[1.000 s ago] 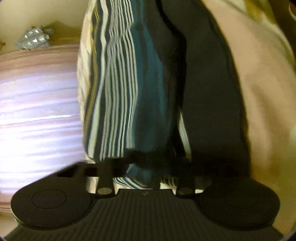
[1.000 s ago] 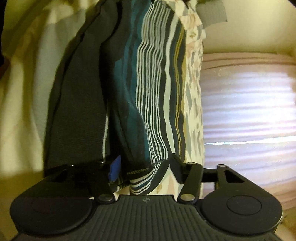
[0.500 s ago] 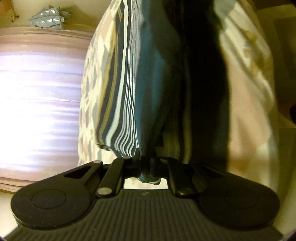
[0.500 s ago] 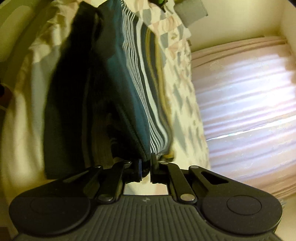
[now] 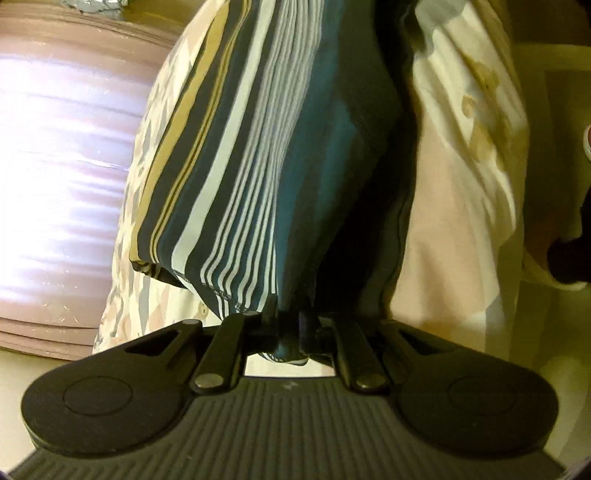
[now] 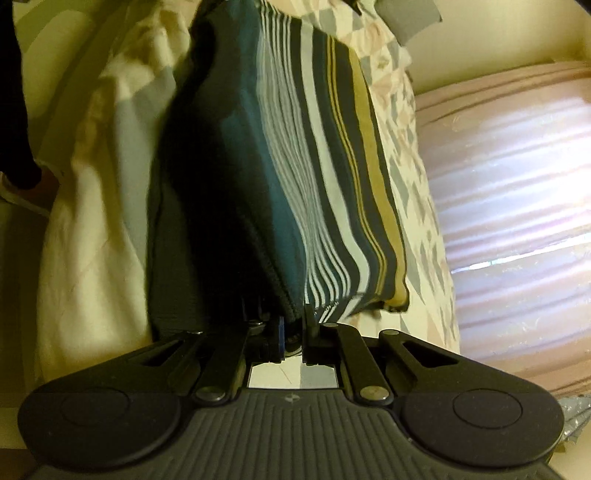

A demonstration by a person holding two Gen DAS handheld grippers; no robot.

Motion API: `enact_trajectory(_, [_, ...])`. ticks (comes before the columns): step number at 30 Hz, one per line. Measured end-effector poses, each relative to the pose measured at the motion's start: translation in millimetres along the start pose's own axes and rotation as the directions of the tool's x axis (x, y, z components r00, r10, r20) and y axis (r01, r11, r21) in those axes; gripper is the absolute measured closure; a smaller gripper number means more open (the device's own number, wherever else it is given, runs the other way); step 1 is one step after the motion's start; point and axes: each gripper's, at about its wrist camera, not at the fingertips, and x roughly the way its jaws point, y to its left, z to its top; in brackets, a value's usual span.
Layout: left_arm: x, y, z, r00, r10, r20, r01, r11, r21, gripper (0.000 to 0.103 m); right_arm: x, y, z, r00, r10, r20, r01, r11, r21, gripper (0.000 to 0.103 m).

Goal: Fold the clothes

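Note:
A striped garment (image 5: 258, 177) in teal, white, navy and mustard hangs stretched away from both cameras, over a pale patterned bedsheet (image 5: 133, 295). My left gripper (image 5: 291, 332) is shut on one bunched edge of it, the cloth pinched between the jaws. In the right wrist view the same striped garment (image 6: 314, 184) runs up the frame, and my right gripper (image 6: 293, 338) is shut on its near edge. The garment's dark inner side (image 6: 207, 206) faces left there. The fingertips are mostly hidden by fabric.
A pink ribbed headboard or cushion (image 5: 62, 177) fills the left of the left wrist view and the right of the right wrist view (image 6: 517, 229). Cream bedding (image 5: 469, 192) lies beside the garment. A grey item (image 6: 410, 18) sits at the top. A person's dark sleeve (image 6: 16, 110) shows at the left edge.
Both grippers have closed on the garment's edge; a second ago their jaws stood apart. The garment now hangs tauter and wider, with more of the mustard stripe showing.

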Motion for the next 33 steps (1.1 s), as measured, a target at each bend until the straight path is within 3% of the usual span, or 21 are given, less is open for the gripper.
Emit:
enact_trajectory(5, [15.7, 5.9, 0.7, 0.996, -0.064, -0.058, 0.061, 0.997, -0.047, 0.094, 25.4, 18.1, 5.5, 0.998, 0.037, -0.052, -0.038, 0.999, -0.035, 0.087])
enact_trajectory(7, [-3.5, 31.3, -3.1, 0.985, -0.154, -0.081, 0.145, 0.984, -0.103, 0.086, 24.7, 12.7, 5.5, 0.997, 0.052, -0.055, -0.054, 0.998, -0.03, 0.084])
enact_trajectory(9, [-24.8, 62.4, -7.7, 0.964, -0.248, -0.091, 0.229, 0.956, -0.182, 0.085, 25.7, 9.0, 7.3, 0.996, 0.062, -0.06, -0.064, 0.997, -0.033, 0.083])
enact_trajectory(11, [-41.4, 111.0, -9.4, 0.952, -0.301, -0.058, 0.264, 0.901, -0.343, 0.085, 29.8, 6.3, 12.8, 0.995, 0.076, -0.069, -0.078, 0.997, -0.024, 0.082])
enact_trajectory(12, [-41.2, 136.3, -7.8, 0.957, -0.29, -0.029, 0.249, 0.865, -0.436, 0.085, 28.1, 9.2, 17.8, 0.994, 0.083, -0.075, -0.084, 0.996, -0.019, 0.082])
enact_trajectory(15, [-1.0, 218.3, 41.5, 0.981, -0.171, 0.089, 0.186, 0.714, -0.675, 0.085, 31.8, 8.6, 17.5, 0.991, 0.097, -0.095, -0.098, 0.995, -0.007, 0.082])
enact_trajectory(17, [35.2, 239.7, 68.4, 0.99, -0.067, 0.122, 0.137, 0.626, -0.768, 0.085, 31.8, -4.0, 16.3, 0.987, 0.112, -0.112, -0.11, 0.994, 0.027, 0.082])
enact_trajectory(19, [81.5, 249.7, 83.7, 0.994, -0.018, 0.104, 0.096, 0.575, -0.813, 0.085, 31.1, -18.7, 15.2, 0.983, 0.129, -0.129, -0.121, 0.99, 0.066, 0.082])
enact_trajectory(21, [132.1, 245.0, 88.4, 0.998, -0.045, 0.05, 0.067, 0.544, -0.837, 0.085, 30.4, -33.5, 14.2, 0.979, 0.146, -0.145, -0.132, 0.986, 0.105, 0.075])
enact_trajectory(22, [147.5, 236.1, 82.6, 0.997, -0.072, 0.021, 0.057, 0.547, -0.835, 0.085, 30.1, -40.9, 13.7, 0.976, 0.155, -0.153, -0.137, 0.983, 0.124, 0.062])
enact_trajectory(24, [162.1, 212.0, 68.4, 0.994, -0.104, -0.038, 0.032, 0.601, -0.799, 0.089, 27.1, -66.0, 5.9, 0.967, 0.177, -0.184, -0.133, 0.965, 0.225, 0.043])
enact_trajectory(26, [152.3, 193.5, 55.0, 0.993, -0.113, -0.025, 0.05, 0.611, -0.79, 0.091, 23.3, -110.2, -14.6, 0.948, 0.171, -0.268, -0.047, 0.909, 0.415, 0.046])
enact_trajectory(27, [148.9, 188.9, 49.8, 0.993, -0.117, -0.016, 0.059, 0.613, -0.787, 0.091, 22.6, -136.1, -20.3, 0.946, 0.151, -0.288, 0.017, 0.861, 0.509, 0.048])
enact_trajectory(30, [144.9, 181.1, 40.1, 0.992, -0.125, -0.002, 0.076, 0.619, -0.782, 0.091, 31.6, -194.8, 7.3, 0.982, 0.027, -0.185, 0.122, 0.656, 0.745, 0.045])
enact_trajectory(31, [145.4, 171.0, 34.0, 0.993, -0.122, -0.003, 0.074, 0.62, -0.781, 0.091, 41.7, -209.0, 19.3, 0.99, -0.005, -0.14, 0.114, 0.6, 0.792, 0.047])
enact_trajectory(33, [152.7, 159.6, 29.9, 0.994, -0.109, -0.006, 0.064, 0.626, -0.778, 0.091, 81.7, -218.5, 43.8, 0.997, -0.034, -0.074, 0.08, 0.563, 0.823, 0.051])
